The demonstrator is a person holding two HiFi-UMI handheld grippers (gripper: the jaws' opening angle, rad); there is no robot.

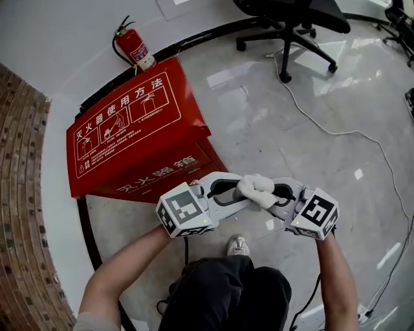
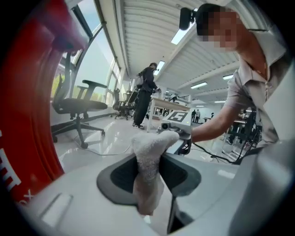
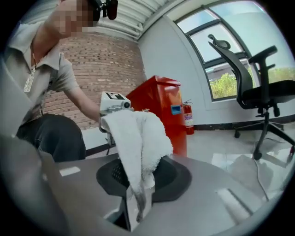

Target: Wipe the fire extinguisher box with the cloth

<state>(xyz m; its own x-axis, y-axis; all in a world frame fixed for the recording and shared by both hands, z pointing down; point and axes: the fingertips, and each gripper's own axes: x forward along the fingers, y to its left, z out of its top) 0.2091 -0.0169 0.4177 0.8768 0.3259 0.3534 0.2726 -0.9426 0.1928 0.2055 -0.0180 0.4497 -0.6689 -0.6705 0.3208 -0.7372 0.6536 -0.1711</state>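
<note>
Here my left gripper [image 1: 240, 191] and right gripper [image 1: 277, 194] meet tip to tip, each clamped shut on one end of the white cloth [image 1: 257, 188], which is bunched crosswise between them. The red fire extinguisher box [image 1: 123, 123] stands just ahead on my left, its printed lid tilted up toward me and its long side along the wall [image 1: 65, 39]. A fire extinguisher [image 1: 132, 46] stands behind it. An office chair [image 1: 291, 19] and a cable [image 1: 336, 132] are off to the right.
</note>
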